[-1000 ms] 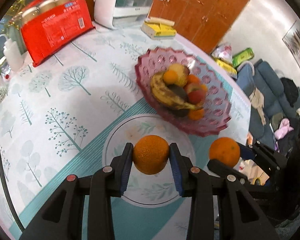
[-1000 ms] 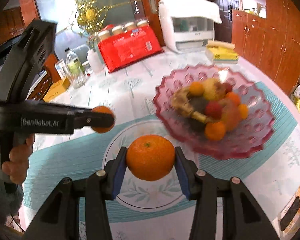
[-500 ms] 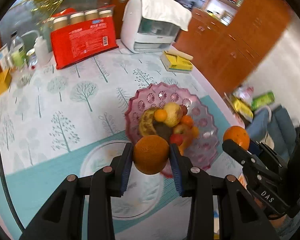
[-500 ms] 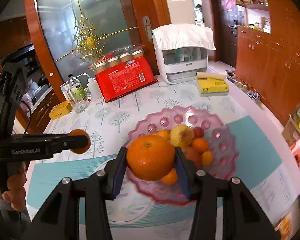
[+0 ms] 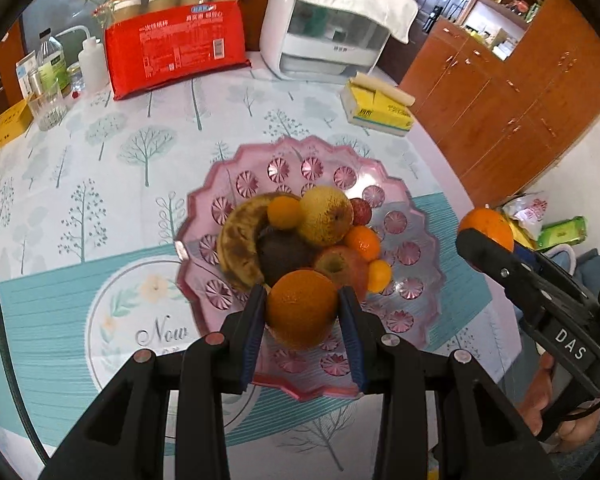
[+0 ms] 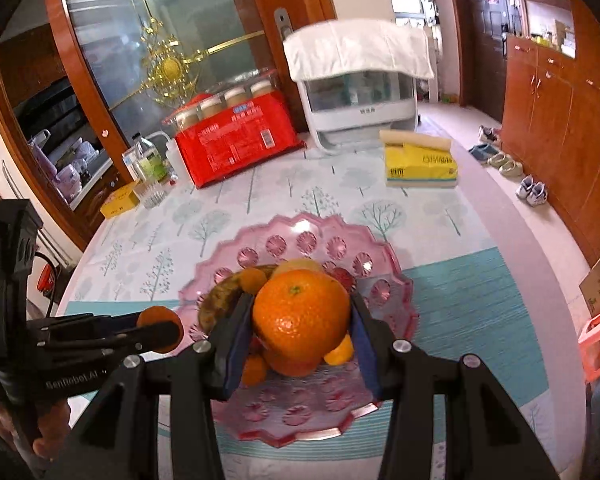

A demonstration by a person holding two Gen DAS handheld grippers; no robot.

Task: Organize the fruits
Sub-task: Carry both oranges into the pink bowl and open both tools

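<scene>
Oranges fill both of your grippers. Your left gripper [image 5: 302,312] has its blue pads pressed against the sides of a darker orange [image 5: 301,308], the jaws parted only as far as the fruit forces them, and it hangs over the near rim of the pink glass fruit bowl [image 5: 412,280]. Your right gripper [image 6: 298,330] clamps a brighter orange with a green stem scar [image 6: 300,316] the same way, held above the middle of that bowl [image 6: 384,272] in its own view; in the left wrist view you can see it off to the right of the bowl, beyond the table edge, with the fruit at its tip [image 5: 486,228].

In the bowl lie a brown-spotted banana [image 5: 238,244], a yellow speckled pear-like fruit [image 5: 326,216], a dark avocado-like fruit [image 5: 286,254], a red apple [image 5: 340,266] and several small tangerines, one of them [image 5: 284,212] resting on the banana.

The bowl sits on a tree-print tablecloth [image 5: 100,184], partly overlapping a round printed emblem reading "Now" [image 5: 140,320]. Farther back stand a red pack of jars [image 5: 176,44], a white appliance draped with a cloth [image 5: 328,36] and a yellow tissue pack [image 5: 380,110].
</scene>
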